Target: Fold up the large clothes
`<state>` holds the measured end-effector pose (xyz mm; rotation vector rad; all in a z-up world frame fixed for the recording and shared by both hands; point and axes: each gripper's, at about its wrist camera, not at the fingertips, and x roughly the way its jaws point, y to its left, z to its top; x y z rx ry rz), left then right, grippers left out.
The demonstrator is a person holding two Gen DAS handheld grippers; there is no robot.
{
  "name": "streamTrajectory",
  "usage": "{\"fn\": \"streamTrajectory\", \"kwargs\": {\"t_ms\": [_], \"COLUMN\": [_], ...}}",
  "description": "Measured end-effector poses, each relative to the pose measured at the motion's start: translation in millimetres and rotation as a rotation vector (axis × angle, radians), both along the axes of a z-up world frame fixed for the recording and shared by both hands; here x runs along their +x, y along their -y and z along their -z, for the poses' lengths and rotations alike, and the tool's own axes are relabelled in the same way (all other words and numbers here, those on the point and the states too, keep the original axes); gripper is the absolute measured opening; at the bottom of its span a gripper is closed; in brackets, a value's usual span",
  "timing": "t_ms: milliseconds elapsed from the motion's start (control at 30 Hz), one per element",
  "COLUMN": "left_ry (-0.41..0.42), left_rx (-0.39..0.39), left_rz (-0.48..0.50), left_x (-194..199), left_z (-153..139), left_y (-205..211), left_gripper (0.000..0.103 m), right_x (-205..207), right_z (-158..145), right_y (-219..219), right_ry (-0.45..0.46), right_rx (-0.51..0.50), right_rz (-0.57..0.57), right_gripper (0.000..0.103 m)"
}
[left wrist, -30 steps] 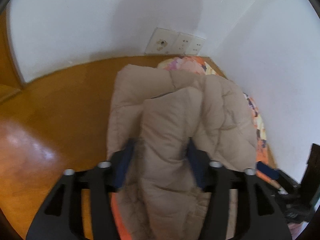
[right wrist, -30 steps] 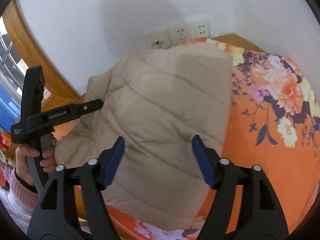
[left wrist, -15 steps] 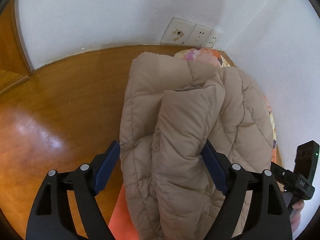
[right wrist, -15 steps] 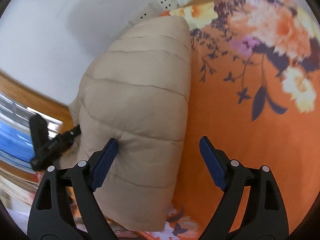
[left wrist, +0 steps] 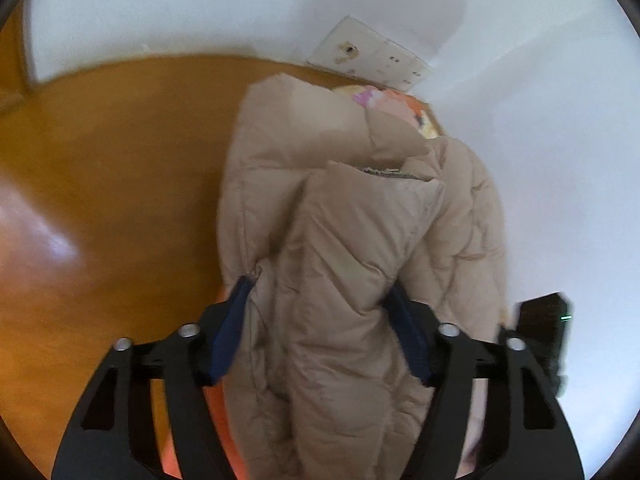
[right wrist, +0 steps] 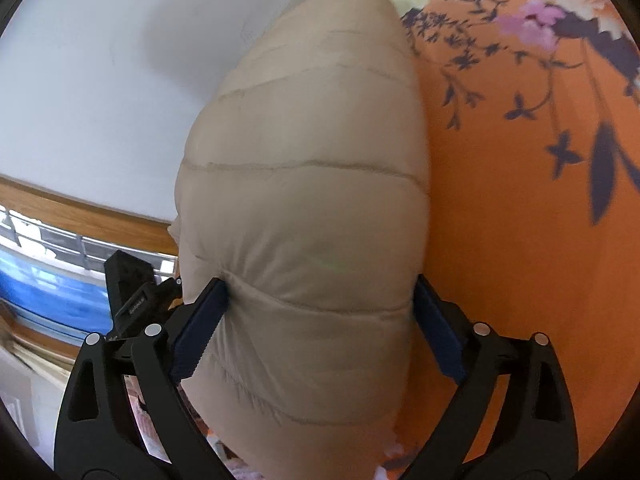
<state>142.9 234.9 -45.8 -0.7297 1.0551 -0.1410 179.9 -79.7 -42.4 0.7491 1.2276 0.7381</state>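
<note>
A beige quilted puffer jacket (left wrist: 360, 232) is bundled into a thick folded roll over an orange floral bedsheet (right wrist: 520, 184). My left gripper (left wrist: 320, 300) is shut on the near end of the jacket, its blue pads (left wrist: 232, 328) pressing into the padding from both sides. My right gripper (right wrist: 320, 288) squeezes the jacket (right wrist: 312, 200) at its other end, its blue pads (right wrist: 200, 332) dented into the fabric. The jacket fills the middle of both views.
A wooden floor (left wrist: 100, 200) lies left of the bed. White walls with a row of sockets (left wrist: 372, 60) stand behind. A window with a wooden frame (right wrist: 60, 216) is at the left of the right wrist view. The other gripper's black body (right wrist: 132, 292) shows there.
Both grippers have closed from wide open onto the folded jacket. The right gripper has also moved left over the jacket, so it sits between the pads.
</note>
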Motion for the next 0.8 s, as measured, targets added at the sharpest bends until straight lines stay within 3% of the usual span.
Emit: {"fn": "streamTrajectory", "kwargs": {"t_ms": [100,167,267,367,600,700,800], "left_ry": [0.022,0.051,0.1,0.154,0.253,0.272,0.23], "left_rx": [-0.092,-0.139,-0.197,-0.226,-0.26,-0.237,-0.172], "left_rz": [0.014,0.035,0.071,0.118,0.268,0.318,0.349], "left_x": [2.8,4.8,9.6,19.3,51.5,59.8,67.9], "left_z": [3.5,1.8,-6.2,-21.3,-62.0,-69.0,-57.5], "left_y": [-2.3,-1.7,5.4,19.9,80.6,111.4,141.3], "left_gripper": [0.047,0.039,0.034,0.034,0.034,0.034,0.033], "right_x": [0.4,-5.6,-10.2,-13.9,-29.0,-42.8,-51.4], "right_z": [2.9,0.7,-7.2,-23.4,-75.9,-86.5,-81.3], "right_y": [1.3,8.3,20.9,30.7,83.5,119.3,133.2], "right_ry": [0.013,0.037,0.085,0.135,0.3,0.339,0.32], "right_rx": [0.069,0.107,0.174,0.22,0.185,0.087,-0.03], "right_rz": [0.013,0.033,0.068,0.095,0.191,0.252,0.286], "right_gripper": [0.086,0.071,0.057,0.055,0.055,0.055,0.055]}}
